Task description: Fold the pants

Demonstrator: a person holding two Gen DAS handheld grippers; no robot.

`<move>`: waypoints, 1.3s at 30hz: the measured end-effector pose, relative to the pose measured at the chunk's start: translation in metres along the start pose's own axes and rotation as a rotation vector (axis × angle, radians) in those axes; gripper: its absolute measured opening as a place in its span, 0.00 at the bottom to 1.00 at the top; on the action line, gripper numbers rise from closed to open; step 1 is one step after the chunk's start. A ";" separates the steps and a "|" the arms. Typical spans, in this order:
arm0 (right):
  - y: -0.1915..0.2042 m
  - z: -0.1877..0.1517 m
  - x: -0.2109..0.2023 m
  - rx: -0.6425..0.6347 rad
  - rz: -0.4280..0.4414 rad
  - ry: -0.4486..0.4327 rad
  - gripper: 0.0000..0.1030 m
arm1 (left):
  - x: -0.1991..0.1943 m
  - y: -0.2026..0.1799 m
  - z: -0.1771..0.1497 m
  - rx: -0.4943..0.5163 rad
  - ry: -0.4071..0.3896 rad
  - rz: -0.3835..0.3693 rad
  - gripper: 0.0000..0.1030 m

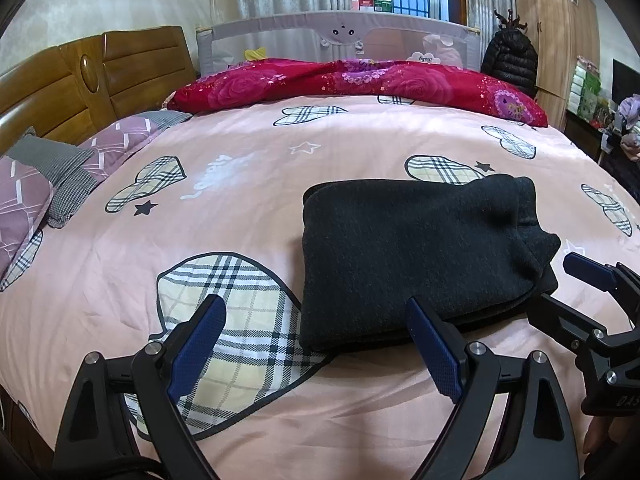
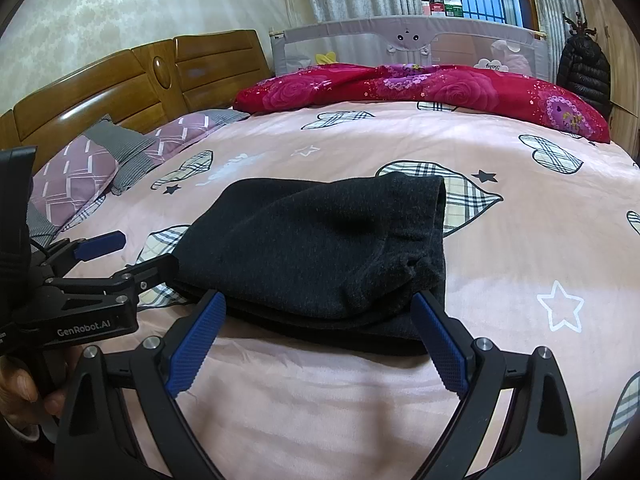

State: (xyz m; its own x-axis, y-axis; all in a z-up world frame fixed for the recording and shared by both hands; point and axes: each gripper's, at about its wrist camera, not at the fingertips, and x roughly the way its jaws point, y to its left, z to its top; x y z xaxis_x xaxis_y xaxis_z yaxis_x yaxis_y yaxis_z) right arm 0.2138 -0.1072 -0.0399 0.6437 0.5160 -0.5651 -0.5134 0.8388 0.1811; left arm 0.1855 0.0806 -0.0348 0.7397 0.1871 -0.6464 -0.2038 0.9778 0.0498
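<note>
Nearest the left wrist camera, the left gripper (image 1: 316, 340) has its two blue-padded fingers (image 1: 198, 348) spread wide with nothing between them; its right finger lies just at the near-left corner of the folded pants (image 1: 420, 256), while the other hangs over a plaid heart printed on the pink bedsheet (image 1: 240, 208). The right gripper (image 2: 318, 334) is likewise splayed wide and grips nothing, its fingers (image 2: 438, 344) straddling the near edge of the pants (image 2: 316, 248), with the tips at or just over that edge. The pants are a dark charcoal bundle folded into a thick rectangle with several layers showing along the near edge, lying on the sheet close to the near side of the bed. In the right wrist view the left gripper comes in from the left, with its finger against the bundle's left corner, and a hand (image 2: 20, 392) grips its handle at the lower left. Beyond the pants lie a red floral quilt (image 1: 360, 84) along the far side, purple and grey pillows (image 1: 52, 184) by the wooden headboard (image 1: 92, 80), a grey bed rail (image 1: 340, 36) and a black puffer jacket (image 1: 510, 60) hanging at the right.
</note>
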 end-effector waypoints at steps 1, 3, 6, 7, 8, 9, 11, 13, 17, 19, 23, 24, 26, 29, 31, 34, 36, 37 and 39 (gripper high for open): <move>0.000 0.000 0.000 -0.001 -0.001 0.001 0.91 | 0.000 0.000 0.000 0.000 0.000 0.000 0.89; 0.000 0.000 -0.001 0.001 0.000 -0.001 0.91 | 0.000 0.000 0.000 0.000 0.000 0.002 0.89; 0.000 0.001 0.000 -0.001 -0.001 -0.001 0.91 | 0.000 0.001 0.000 0.000 0.001 0.002 0.89; 0.001 0.001 -0.001 0.000 0.000 -0.002 0.91 | 0.000 0.001 0.000 -0.001 0.001 0.001 0.89; 0.000 0.001 -0.001 0.001 0.000 -0.002 0.91 | 0.000 0.001 0.001 0.000 0.001 0.001 0.89; 0.001 0.001 -0.001 0.001 0.000 -0.002 0.91 | 0.000 0.001 0.001 0.000 0.001 0.002 0.89; 0.001 0.001 0.000 0.000 -0.001 -0.001 0.91 | 0.001 0.001 0.000 0.002 0.003 0.000 0.89; 0.001 0.001 -0.001 0.001 -0.001 -0.002 0.91 | 0.001 0.001 0.001 0.001 0.005 0.001 0.89; 0.001 0.001 0.000 0.004 -0.001 0.001 0.91 | 0.002 0.001 0.001 -0.006 0.006 -0.001 0.89; 0.001 0.001 0.000 0.003 -0.001 0.000 0.91 | 0.002 0.002 0.001 -0.010 0.005 0.000 0.89; 0.001 0.001 0.000 0.004 -0.001 -0.002 0.91 | 0.000 0.004 0.005 -0.026 -0.003 -0.012 0.89; 0.001 0.002 0.000 0.005 -0.002 -0.005 0.91 | -0.001 0.004 0.006 -0.027 -0.005 -0.016 0.89; 0.000 0.003 0.000 0.011 -0.002 -0.009 0.91 | -0.002 0.005 0.008 -0.029 -0.011 -0.018 0.89; -0.003 0.005 0.000 0.013 -0.007 -0.012 0.91 | -0.003 0.005 0.010 -0.030 -0.014 -0.022 0.89; -0.004 0.006 -0.001 0.015 -0.008 -0.015 0.91 | -0.003 0.004 0.013 -0.034 -0.016 -0.026 0.88; -0.006 0.008 -0.002 0.014 -0.012 -0.018 0.91 | -0.001 0.002 0.015 -0.026 -0.012 -0.024 0.88; -0.008 0.009 0.000 0.015 -0.017 -0.008 0.91 | -0.001 0.001 0.017 -0.026 -0.015 -0.028 0.88; -0.010 0.009 0.000 0.022 -0.017 -0.009 0.91 | -0.002 0.000 0.017 -0.023 -0.017 -0.026 0.88; -0.013 0.009 -0.003 0.031 -0.013 -0.017 0.91 | -0.002 -0.001 0.017 -0.019 -0.017 -0.027 0.88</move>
State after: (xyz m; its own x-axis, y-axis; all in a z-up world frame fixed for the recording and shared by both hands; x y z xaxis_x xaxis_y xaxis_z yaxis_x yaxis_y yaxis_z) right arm 0.2239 -0.1175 -0.0331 0.6599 0.5079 -0.5536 -0.4873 0.8502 0.1992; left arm 0.1951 0.0807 -0.0202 0.7556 0.1622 -0.6346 -0.1953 0.9806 0.0181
